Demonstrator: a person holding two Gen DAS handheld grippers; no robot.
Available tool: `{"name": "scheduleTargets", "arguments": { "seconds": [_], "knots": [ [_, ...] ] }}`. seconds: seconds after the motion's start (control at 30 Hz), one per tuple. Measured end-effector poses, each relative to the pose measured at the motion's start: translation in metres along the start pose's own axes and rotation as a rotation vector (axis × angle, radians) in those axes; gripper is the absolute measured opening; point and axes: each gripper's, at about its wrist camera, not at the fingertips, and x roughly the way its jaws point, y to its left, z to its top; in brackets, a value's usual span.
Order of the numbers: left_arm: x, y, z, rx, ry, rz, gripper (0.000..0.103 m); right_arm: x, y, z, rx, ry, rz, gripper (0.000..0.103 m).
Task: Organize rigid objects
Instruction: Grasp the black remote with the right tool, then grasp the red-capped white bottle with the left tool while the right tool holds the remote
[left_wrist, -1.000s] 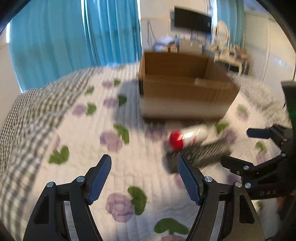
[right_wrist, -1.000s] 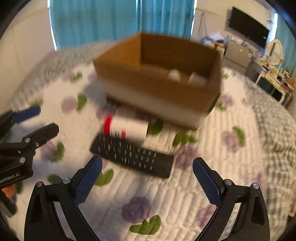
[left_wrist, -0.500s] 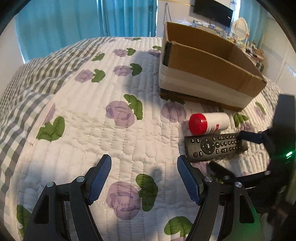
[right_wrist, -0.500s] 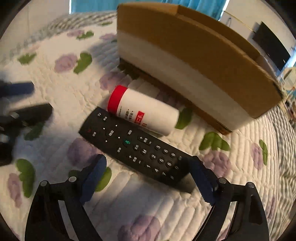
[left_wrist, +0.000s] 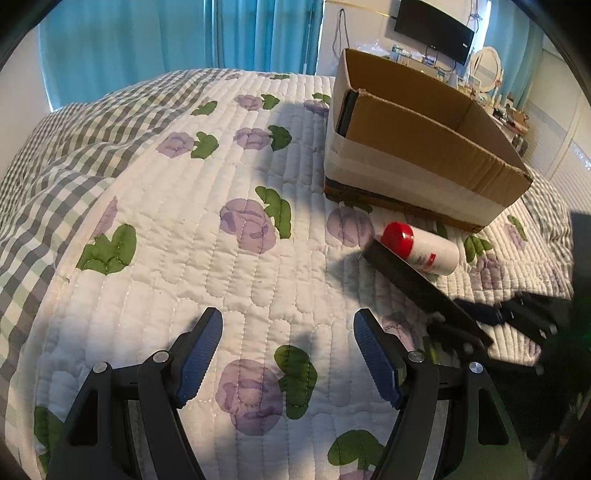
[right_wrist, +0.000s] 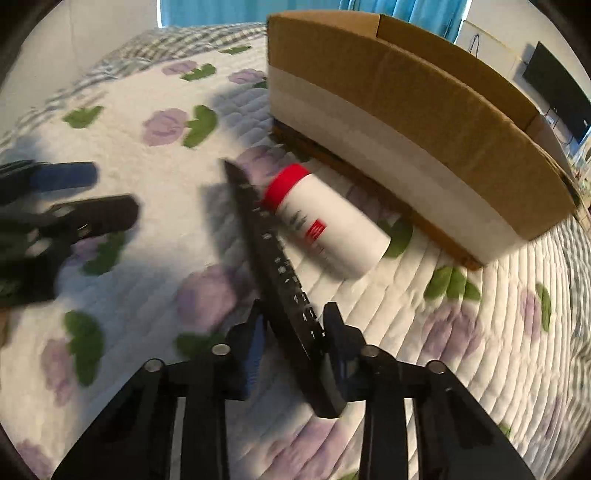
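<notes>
My right gripper (right_wrist: 295, 328) is shut on one end of a black remote control (right_wrist: 273, 266), which stands tilted on its edge over the quilt. The remote (left_wrist: 417, 280) and the right gripper (left_wrist: 476, 325) also show at the right of the left wrist view. A white bottle with a red cap (right_wrist: 325, 218) lies on its side just behind the remote, in front of an open cardboard box (right_wrist: 406, 110). The bottle (left_wrist: 421, 243) and the box (left_wrist: 421, 147) also show in the left wrist view. My left gripper (left_wrist: 288, 354) is open and empty over the quilt, left of the remote.
A white quilt with purple flowers (left_wrist: 221, 229) covers the bed, with a grey checked blanket (left_wrist: 74, 136) on its far left. Blue curtains (left_wrist: 166, 37), a wall television (left_wrist: 432, 26) and a cluttered dresser (left_wrist: 495, 92) stand behind the bed.
My right gripper has closed on the remote's end and tipped it up from flat onto its edge. The left gripper has stayed open over the quilt.
</notes>
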Motion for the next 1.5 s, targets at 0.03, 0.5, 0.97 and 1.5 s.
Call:
{"name": "scheduleTargets", "arguments": {
  "seconds": [0.03,0.5,0.97,1.5],
  "knots": [
    [-0.001,0.001,0.000,-0.004,-0.002,-0.002,0.076,-0.007,0.002,-0.006,0.003,0.000,0.014,0.027],
    [-0.002,0.000,-0.003,-0.007,-0.010,0.019,0.076,-0.018,0.004,-0.024,0.177,0.039,0.085,0.026],
    [-0.019,-0.033,0.003,0.107,-0.074,0.040,0.076,-0.058,-0.015,-0.018,0.293,-0.140,0.014,0.019],
    [0.051,-0.140,0.022,0.311,-0.009,-0.100,0.074,-0.039,-0.112,-0.032,0.582,-0.042,0.008,0.018]
  ]
}}
